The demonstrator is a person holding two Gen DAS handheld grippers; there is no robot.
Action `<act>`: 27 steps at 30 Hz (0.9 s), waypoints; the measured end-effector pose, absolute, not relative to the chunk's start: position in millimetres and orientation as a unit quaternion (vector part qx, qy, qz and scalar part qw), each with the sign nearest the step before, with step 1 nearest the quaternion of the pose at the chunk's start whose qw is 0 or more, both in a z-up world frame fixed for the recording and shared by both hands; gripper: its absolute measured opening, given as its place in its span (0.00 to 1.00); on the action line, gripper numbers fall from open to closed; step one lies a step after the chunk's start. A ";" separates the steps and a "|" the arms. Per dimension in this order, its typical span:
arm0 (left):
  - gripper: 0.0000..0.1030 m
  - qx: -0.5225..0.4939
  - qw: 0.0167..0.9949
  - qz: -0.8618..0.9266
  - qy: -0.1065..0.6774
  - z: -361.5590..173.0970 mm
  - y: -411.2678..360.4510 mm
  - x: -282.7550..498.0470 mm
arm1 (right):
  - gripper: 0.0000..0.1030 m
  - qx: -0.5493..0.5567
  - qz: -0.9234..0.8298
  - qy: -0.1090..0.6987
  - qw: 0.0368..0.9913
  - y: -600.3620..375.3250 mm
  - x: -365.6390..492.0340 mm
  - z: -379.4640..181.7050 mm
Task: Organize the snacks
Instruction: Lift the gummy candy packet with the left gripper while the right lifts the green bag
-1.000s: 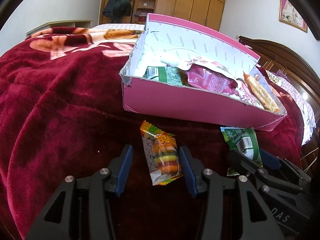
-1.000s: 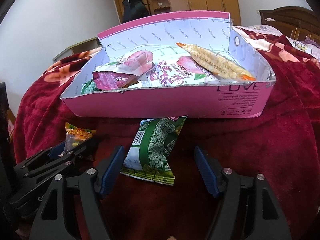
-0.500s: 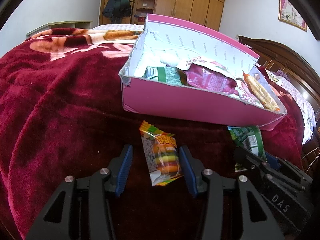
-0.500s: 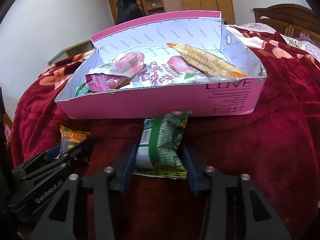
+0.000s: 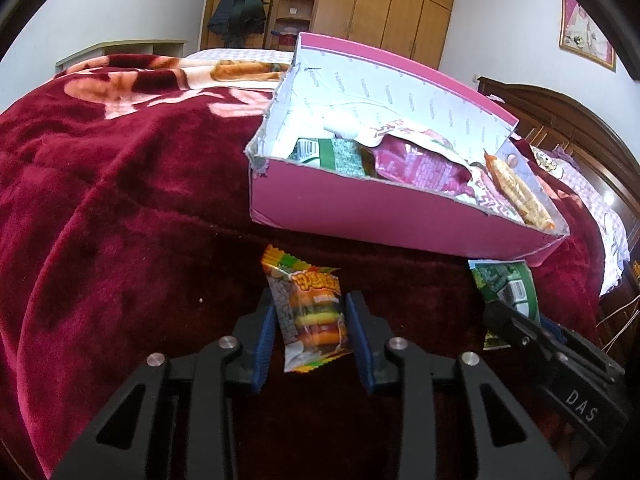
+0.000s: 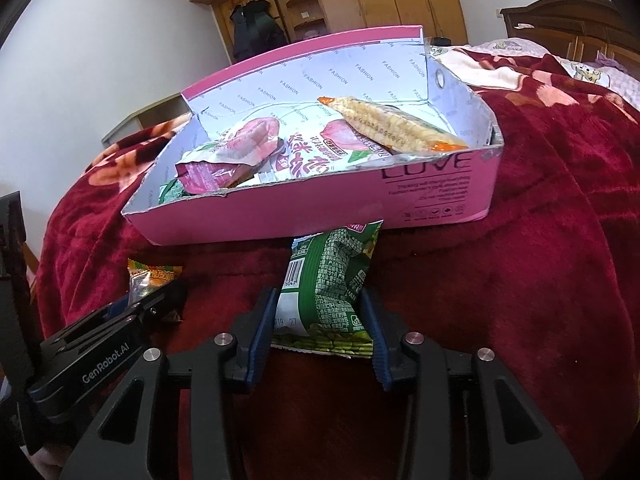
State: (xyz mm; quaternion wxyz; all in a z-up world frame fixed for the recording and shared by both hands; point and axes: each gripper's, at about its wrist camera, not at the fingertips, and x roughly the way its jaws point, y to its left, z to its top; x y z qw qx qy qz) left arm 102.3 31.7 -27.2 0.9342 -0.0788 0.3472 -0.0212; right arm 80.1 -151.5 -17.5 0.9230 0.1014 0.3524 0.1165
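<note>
A pink cardboard box [image 5: 360, 208] [image 6: 320, 212] sits on the red blanket and holds several snack packets, among them a long yellow stick packet [image 6: 392, 124] and pink packets [image 6: 240, 152]. My left gripper [image 5: 311, 320] is shut on a small orange burger-candy packet [image 5: 314, 312], just in front of the box. My right gripper [image 6: 322, 312] is shut on a green pea-snack packet [image 6: 332, 284], whose far end reaches the box's front wall. Each gripper shows at the edge of the other's view, the right one [image 5: 560, 360] and the left one [image 6: 100, 344].
The dark red plush blanket [image 5: 120, 200] covers the bed all around. A wooden headboard [image 5: 580, 128] stands at the right, wardrobes [image 5: 380, 8] at the back wall.
Both grippers have closed: the right one on the green packet first, then the left one on the orange packet. The right gripper moved forward and lifted the packet a little.
</note>
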 end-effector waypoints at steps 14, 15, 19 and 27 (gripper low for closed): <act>0.31 -0.094 0.935 -0.035 0.339 -11.7 27.0 87.0 | 0.42 0.109 0.128 0.349 0.922 -158.5 65.0 -11.6; 0.31 -0.094 0.936 -0.036 0.338 -10.3 26.3 86.3 | 0.42 0.110 0.129 0.348 0.922 -159.2 63.5 -10.6; 0.31 -0.087 0.939 -0.041 0.330 -2.2 20.9 82.5 | 0.42 0.117 0.131 0.344 0.922 -164.0 58.8 -6.5; 0.31 -0.077 0.943 -0.048 0.321 10.9 10.0 74.9 | 0.42 0.126 0.139 0.336 0.923 -167.5 51.1 3.6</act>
